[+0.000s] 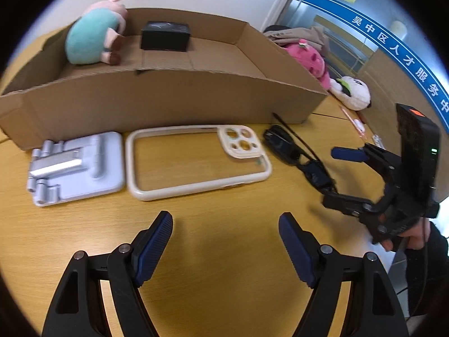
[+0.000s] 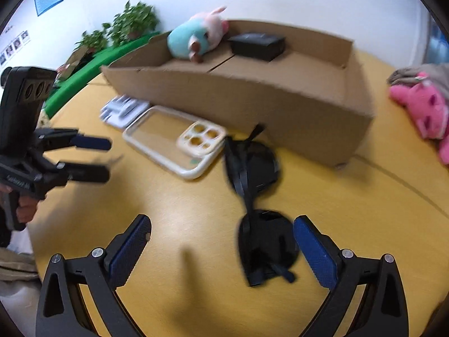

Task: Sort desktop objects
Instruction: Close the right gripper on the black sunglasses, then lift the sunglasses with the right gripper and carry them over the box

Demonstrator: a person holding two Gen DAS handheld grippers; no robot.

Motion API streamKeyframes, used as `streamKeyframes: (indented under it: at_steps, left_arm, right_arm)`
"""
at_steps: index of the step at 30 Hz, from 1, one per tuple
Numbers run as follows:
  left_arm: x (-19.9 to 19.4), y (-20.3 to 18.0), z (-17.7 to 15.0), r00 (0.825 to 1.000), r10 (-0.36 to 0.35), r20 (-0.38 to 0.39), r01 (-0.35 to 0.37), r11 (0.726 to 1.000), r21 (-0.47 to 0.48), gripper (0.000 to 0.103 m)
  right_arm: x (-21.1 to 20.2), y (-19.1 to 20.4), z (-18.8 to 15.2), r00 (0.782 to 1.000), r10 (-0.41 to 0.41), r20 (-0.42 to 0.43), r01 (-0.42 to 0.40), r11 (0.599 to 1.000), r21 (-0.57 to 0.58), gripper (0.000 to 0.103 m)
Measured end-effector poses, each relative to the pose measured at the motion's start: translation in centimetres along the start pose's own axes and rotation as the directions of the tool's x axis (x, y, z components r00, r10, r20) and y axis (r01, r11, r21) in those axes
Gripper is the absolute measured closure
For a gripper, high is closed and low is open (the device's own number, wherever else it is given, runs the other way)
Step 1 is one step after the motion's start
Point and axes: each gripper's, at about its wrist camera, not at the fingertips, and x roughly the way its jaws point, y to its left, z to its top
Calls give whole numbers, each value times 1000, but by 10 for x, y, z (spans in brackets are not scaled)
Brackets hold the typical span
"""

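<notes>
Black sunglasses (image 2: 256, 196) lie folded on the yellow table, also seen in the left wrist view as sunglasses (image 1: 297, 157). My right gripper (image 2: 221, 234) is open just above them, one lens close to its right pad. It shows in the left wrist view as the right gripper (image 1: 336, 174). A cream phone case (image 1: 196, 161) and a grey folding stand (image 1: 75, 165) lie before the cardboard box (image 1: 168, 98). My left gripper (image 1: 226, 230) is open over bare table below the phone case. Inside the box sit a teal plush toy (image 1: 92, 36) and a small black box (image 1: 165, 36).
A pink plush (image 1: 311, 59) and a white plush (image 1: 353, 92) lie right of the box. Potted plants (image 2: 132, 22) and a green strip stand beyond the table's far left edge. A person's hand (image 1: 415, 236) holds the right gripper.
</notes>
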Motion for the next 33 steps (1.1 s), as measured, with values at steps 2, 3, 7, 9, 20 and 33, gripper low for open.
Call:
streamKeyframes:
  at_steps: [2,3,7,9,20,33]
  left_arm:
    - [2,-5,1,1000,-14,-5,14,1000,6,26]
    - [3,-7,1,1000,-18,-7,18,1000,9,26]
    - [4,-10,2,999,-50,-12,50,999,-8,26]
    - [8,-8,6,993,-116,-24,115,992,-57,26]
    - [73,-26,36,911,-389,-138,341,898,-280,37]
    - [78,-37,31,895,-433,-111,382,870,-310,74]
  right_arm:
    - [15,-7,-1,998,-39,-56,39,999,6,1]
    - [24,-9,-3,994,-60,-89,60,998,1,5]
    - [23,-8,-6,996,-61,-69,59,998,-26,16]
    - [19,-7,-6,996,-61,-60,60,998,-20,39]
    - [2,-1,-22,998,58,33,-65,959,275,45]
    - [-15,29,-35,990,122,76,-137,954,265,69]
